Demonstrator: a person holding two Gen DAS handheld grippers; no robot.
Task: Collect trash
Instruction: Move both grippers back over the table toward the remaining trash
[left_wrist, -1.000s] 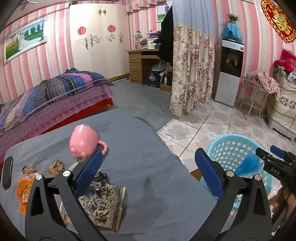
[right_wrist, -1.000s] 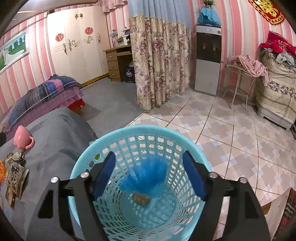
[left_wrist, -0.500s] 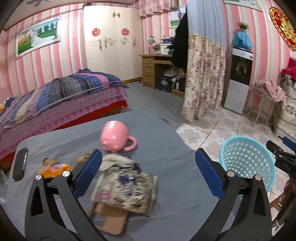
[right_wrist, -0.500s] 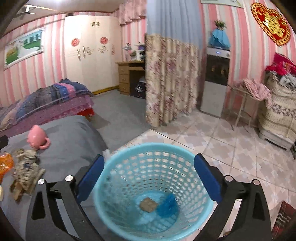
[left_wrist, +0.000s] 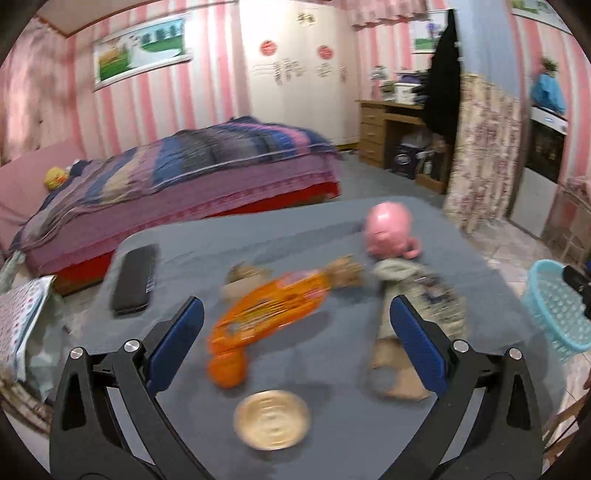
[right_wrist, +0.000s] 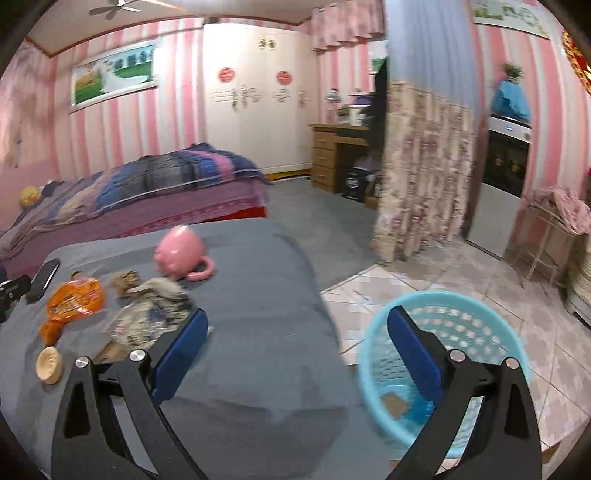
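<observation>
From my left tongs (left_wrist: 297, 343), spread wide with nothing between them, I see the orange snack wrapper (left_wrist: 264, 314) mid-tabletop (left_wrist: 480, 314), a round lid (left_wrist: 272, 420) nearer me, the crumpled patterned wrapper (left_wrist: 424, 302) to its right, a pink mug (left_wrist: 389, 230) toward the far edge, and a black remote (left_wrist: 135, 280) near the left edge.

From my right tongs (right_wrist: 297, 350), equally wide and empty, the blue basket (right_wrist: 476, 314) stands on the floor off the tabletop's right edge, holding a brown scrap (right_wrist: 394, 404).
</observation>
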